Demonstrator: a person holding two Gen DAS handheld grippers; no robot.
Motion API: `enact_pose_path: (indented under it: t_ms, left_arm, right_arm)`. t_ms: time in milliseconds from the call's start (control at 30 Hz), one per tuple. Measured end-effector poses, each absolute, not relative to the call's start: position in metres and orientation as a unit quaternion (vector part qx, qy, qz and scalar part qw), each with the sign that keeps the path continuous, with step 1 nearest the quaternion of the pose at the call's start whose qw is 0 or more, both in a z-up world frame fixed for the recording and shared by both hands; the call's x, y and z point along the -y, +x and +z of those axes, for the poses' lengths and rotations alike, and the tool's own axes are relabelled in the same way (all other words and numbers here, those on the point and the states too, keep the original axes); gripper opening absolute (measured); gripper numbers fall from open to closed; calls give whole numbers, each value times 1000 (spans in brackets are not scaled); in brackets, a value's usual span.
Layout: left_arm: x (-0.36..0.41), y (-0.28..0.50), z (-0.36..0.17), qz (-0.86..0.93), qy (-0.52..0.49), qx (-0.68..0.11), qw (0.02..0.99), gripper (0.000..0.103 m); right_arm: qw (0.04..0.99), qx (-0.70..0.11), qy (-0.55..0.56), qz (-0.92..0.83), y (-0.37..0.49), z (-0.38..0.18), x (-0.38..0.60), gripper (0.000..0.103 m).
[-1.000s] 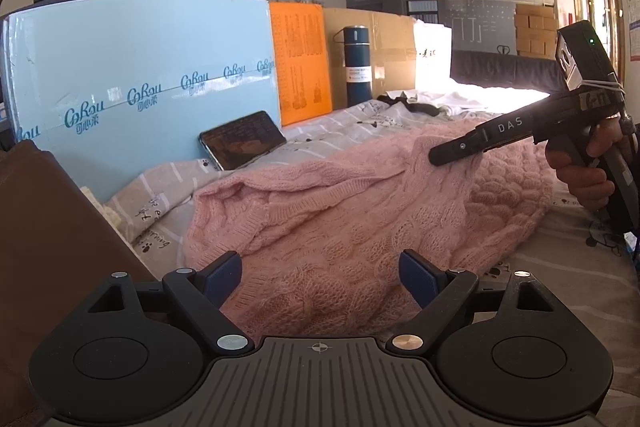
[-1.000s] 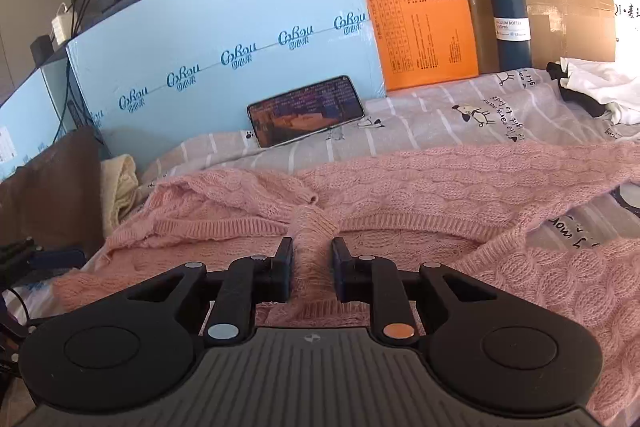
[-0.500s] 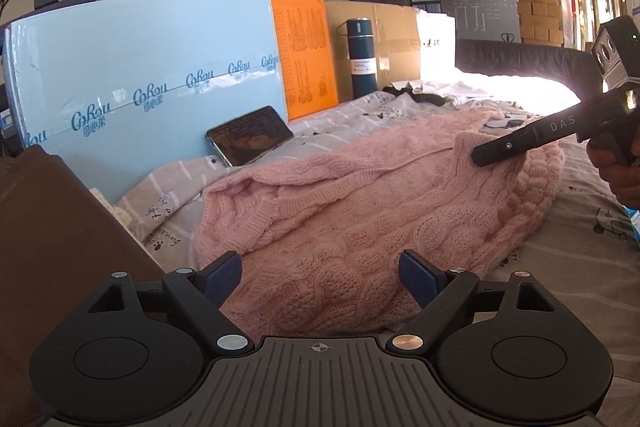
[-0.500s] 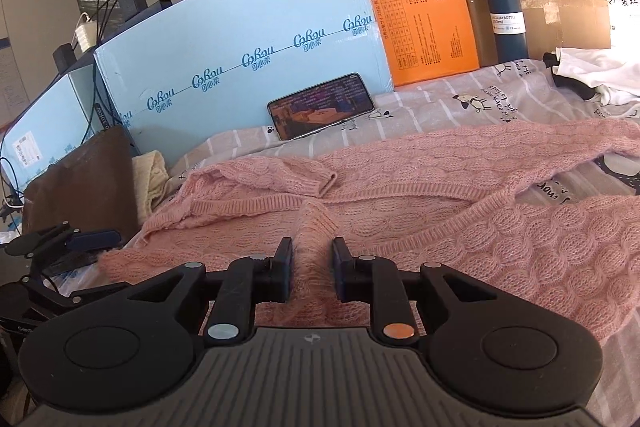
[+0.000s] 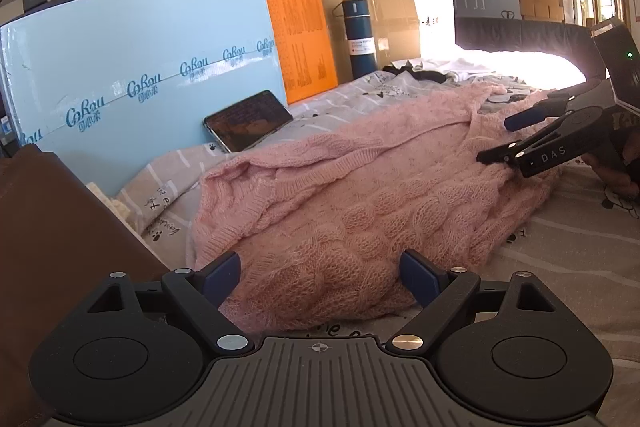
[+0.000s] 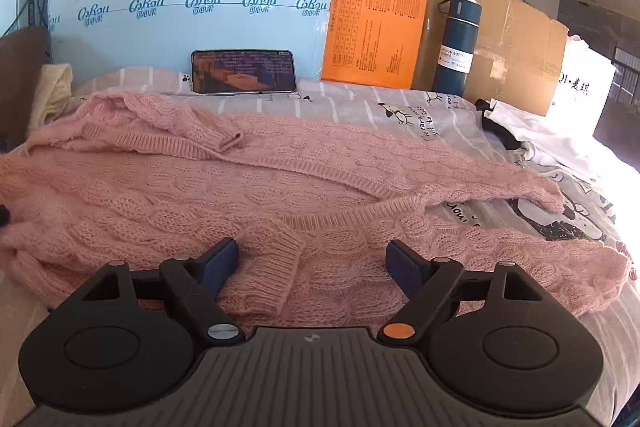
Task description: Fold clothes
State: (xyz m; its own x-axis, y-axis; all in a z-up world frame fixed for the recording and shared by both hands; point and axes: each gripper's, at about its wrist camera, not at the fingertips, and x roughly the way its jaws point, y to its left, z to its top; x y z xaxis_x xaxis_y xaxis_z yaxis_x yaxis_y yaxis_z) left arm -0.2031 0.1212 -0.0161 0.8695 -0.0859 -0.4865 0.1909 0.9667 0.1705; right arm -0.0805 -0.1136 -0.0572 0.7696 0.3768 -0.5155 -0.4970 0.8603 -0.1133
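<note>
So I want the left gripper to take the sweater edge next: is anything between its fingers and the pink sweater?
Nothing visible. The left gripper is open, with the pink sweater directly ahead between its fingers. The right gripper, also open, is over the far side.

Bed (image 6: 360, 103): grey striped sheet with cartoon print. Pink cable-knit sweater (image 6: 240, 195) spread flat across its middle. Beyond sweater: phone (image 6: 243, 71) propped at bed's far edge. Right of sweater: white and black garments (image 6: 520, 131). Left of sweater: cream fabric (image 6: 52, 91).
</note>
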Motion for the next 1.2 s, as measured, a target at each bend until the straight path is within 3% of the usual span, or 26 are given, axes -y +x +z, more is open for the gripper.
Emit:
enact_pose_path:
  t_ms: [300, 667, 967, 1200]
  left_arm:
    - [-116, -208, -13, -97, 111, -228, 963, 90]
    - [-111, -209, -15, -102, 126, -229, 960, 90]
    - [-104, -220, -12, -161, 140, -212, 954, 90]
    - [-83, -223, -17, -161, 209, -223, 939, 96]
  right_arm:
    - [945, -169, -101, 260, -95, -41, 137, 91]
    - [930, -149, -179, 284, -112, -41, 160, 101]
    - [895, -159, -259, 325, -132, -50, 183, 103]
    - [888, -173, -276, 324, -131, -55, 193, 103]
